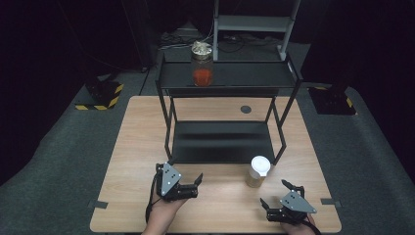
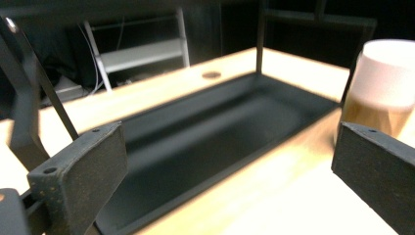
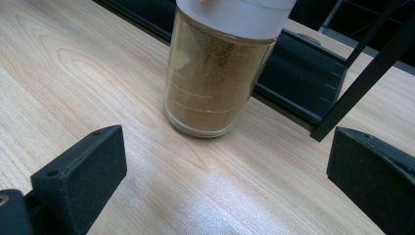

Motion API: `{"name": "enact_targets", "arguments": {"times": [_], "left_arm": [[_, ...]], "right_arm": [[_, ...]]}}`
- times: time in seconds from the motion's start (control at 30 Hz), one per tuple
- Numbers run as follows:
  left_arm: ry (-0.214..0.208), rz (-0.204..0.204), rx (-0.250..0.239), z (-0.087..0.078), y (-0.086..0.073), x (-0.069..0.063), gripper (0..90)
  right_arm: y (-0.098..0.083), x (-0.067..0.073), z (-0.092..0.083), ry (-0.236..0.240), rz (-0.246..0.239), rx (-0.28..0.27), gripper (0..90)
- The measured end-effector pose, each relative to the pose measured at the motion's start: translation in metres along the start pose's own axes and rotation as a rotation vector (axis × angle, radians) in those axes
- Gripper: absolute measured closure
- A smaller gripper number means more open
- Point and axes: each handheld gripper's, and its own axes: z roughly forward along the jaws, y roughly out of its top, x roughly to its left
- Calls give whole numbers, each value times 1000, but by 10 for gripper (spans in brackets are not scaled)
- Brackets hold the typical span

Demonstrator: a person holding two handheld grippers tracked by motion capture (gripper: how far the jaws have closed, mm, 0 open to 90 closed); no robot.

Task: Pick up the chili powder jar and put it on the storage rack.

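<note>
high view: white-lidded jar [image 1: 257,172] upright on surface [image 1: 137,147], near front right corner, just before rack [image 1: 222,142]. left gripper [image 1: 198,182] and right gripper [image 1: 275,193] both spread apart, empty.
left gripper view: jar [image 2: 381,93] beyond right jaw.
right gripper view: jar [image 3: 220,68] ahead between jaws, untouched.

Jar [image 3: 215,83], white lid, brown powder: upright on table [image 3: 73,83], near rack [image 3: 303,68], ahead of the wide-apart jaws.
</note>
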Motion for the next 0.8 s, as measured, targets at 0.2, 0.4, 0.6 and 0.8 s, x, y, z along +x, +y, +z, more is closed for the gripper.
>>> {"name": "enact_targets", "arguments": {"times": [0.2, 0.4, 0.6, 0.8], "left_arm": [[-10, 22, 81, 0, -25, -1, 3], [-12, 37, 132, 3, -36, 0, 3], [-18, 100, 160, 8, -34, -6, 3], [-6, 139, 167, 7, -33, -12, 5]], "right_arm": [[-1, 0, 0, -4, 8, -2, 1], [-2, 0, -1, -4, 16, -10, 1], [-2, 1, -2, -13, 24, -13, 1], [-1, 1, -1, -4, 15, -7, 1]]}}
